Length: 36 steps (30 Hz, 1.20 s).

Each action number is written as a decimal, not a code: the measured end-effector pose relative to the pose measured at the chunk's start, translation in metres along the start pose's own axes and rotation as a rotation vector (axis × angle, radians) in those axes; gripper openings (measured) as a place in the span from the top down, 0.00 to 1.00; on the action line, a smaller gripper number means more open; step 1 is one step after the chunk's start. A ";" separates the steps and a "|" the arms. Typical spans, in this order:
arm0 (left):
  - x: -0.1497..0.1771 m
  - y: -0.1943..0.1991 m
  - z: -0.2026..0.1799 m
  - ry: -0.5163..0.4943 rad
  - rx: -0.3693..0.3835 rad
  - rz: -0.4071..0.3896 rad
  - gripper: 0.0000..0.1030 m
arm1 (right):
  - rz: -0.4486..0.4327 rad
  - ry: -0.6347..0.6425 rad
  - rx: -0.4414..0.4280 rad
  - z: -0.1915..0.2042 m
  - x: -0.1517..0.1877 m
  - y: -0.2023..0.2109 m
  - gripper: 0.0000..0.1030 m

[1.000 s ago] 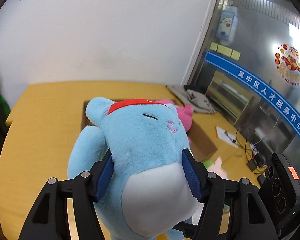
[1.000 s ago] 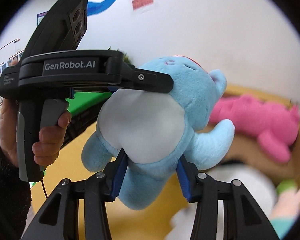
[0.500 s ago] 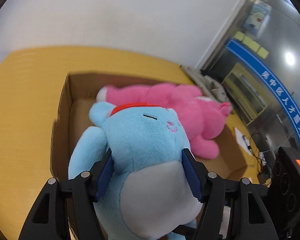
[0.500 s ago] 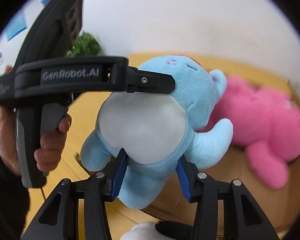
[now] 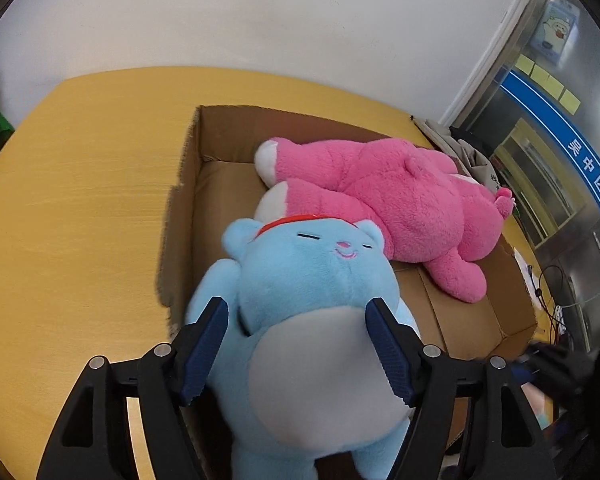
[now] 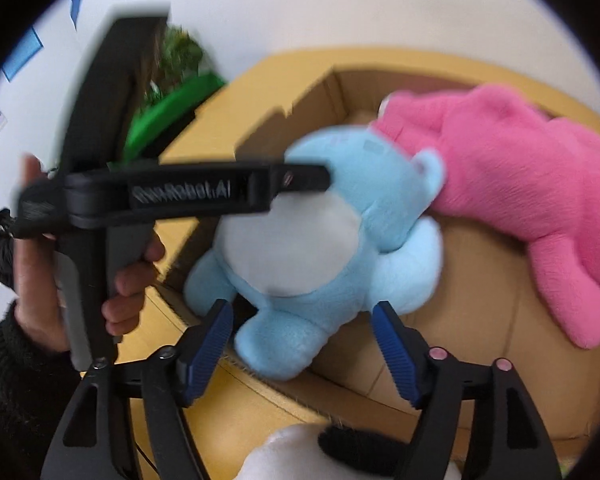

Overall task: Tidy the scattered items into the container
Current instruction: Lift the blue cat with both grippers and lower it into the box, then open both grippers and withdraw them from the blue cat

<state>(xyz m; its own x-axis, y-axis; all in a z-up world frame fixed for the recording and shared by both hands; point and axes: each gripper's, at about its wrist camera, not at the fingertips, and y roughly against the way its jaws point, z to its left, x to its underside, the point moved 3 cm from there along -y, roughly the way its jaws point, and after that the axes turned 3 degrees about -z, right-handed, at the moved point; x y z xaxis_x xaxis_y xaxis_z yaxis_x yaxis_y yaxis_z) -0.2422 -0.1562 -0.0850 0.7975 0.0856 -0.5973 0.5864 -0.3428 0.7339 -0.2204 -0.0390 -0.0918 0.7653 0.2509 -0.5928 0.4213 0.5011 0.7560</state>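
A light blue plush toy [image 5: 312, 280] with a white belly and red headband hangs over the near left corner of the open cardboard box [image 5: 228, 132]. It sits between the pads of my left gripper [image 5: 296, 332], whose jaws are opening; the left pad stands off the body and the right pad just brushes the belly. My right gripper [image 6: 302, 332] straddles the blue toy's [image 6: 340, 248] foot. Its jaws are opening too, with a gap on each side. A pink plush toy [image 5: 400, 200] lies across the box floor [image 6: 480, 280].
The box rests on a yellow table [image 5: 80, 200]. A white and black plush [image 6: 320, 452] lies on the table just before the box. A person's hand [image 6: 132, 280] holds the left gripper's handle. Folded cloth [image 5: 460, 148] and cables [image 5: 548, 292] lie at the right.
Both grippers carried the blue toy forward and down over the box. Both pairs of jaws have since widened, and the right pads have come off the toy's legs.
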 end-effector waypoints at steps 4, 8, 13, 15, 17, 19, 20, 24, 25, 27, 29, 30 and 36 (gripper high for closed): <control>0.002 0.030 0.008 0.032 0.001 -0.052 0.19 | -0.101 0.020 0.027 -0.012 -0.002 0.051 0.23; 0.008 0.046 0.011 0.044 -0.007 -0.071 0.19 | -0.063 0.037 0.153 -0.044 -0.013 0.041 0.23; 0.024 0.050 0.015 0.062 -0.007 -0.050 0.19 | 0.105 0.179 0.286 -0.065 -0.023 -0.035 0.47; 0.030 0.047 0.011 0.053 0.009 -0.037 0.19 | 0.172 0.214 0.265 -0.060 -0.021 -0.067 0.55; 0.034 0.045 0.003 0.028 0.019 -0.031 0.19 | 0.200 0.227 0.242 -0.055 -0.018 -0.084 0.66; 0.038 0.041 -0.008 -0.006 0.038 -0.024 0.19 | 0.179 0.211 0.210 -0.055 -0.018 -0.080 0.70; 0.040 0.037 -0.014 -0.026 0.045 -0.015 0.19 | 0.146 0.192 0.198 -0.059 -0.019 -0.070 0.69; 0.055 0.019 -0.029 -0.085 0.033 0.023 0.18 | 0.032 0.125 0.198 -0.084 -0.012 -0.011 0.36; 0.059 0.017 -0.030 -0.093 0.024 0.023 0.18 | 0.021 0.125 0.203 -0.090 -0.006 0.002 0.36; 0.066 0.017 -0.028 -0.087 0.025 0.025 0.18 | 0.038 0.130 0.228 -0.107 0.015 0.025 0.36; 0.072 0.018 -0.024 -0.064 0.030 0.037 0.18 | 0.082 0.126 0.290 -0.128 0.039 0.040 0.36; 0.076 0.018 -0.022 -0.062 0.025 0.045 0.18 | 0.108 0.118 0.315 -0.138 0.050 0.044 0.36; 0.086 0.014 -0.032 -0.137 -0.080 0.068 0.18 | 0.091 -0.057 0.260 -0.176 0.077 0.062 0.36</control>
<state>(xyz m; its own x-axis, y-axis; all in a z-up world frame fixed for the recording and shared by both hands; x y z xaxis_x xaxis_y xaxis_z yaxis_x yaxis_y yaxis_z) -0.1609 -0.1235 -0.1158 0.8122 -0.0660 -0.5797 0.5453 -0.2674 0.7944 -0.2207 0.1572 -0.1397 0.8290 0.2345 -0.5077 0.4541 0.2475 0.8559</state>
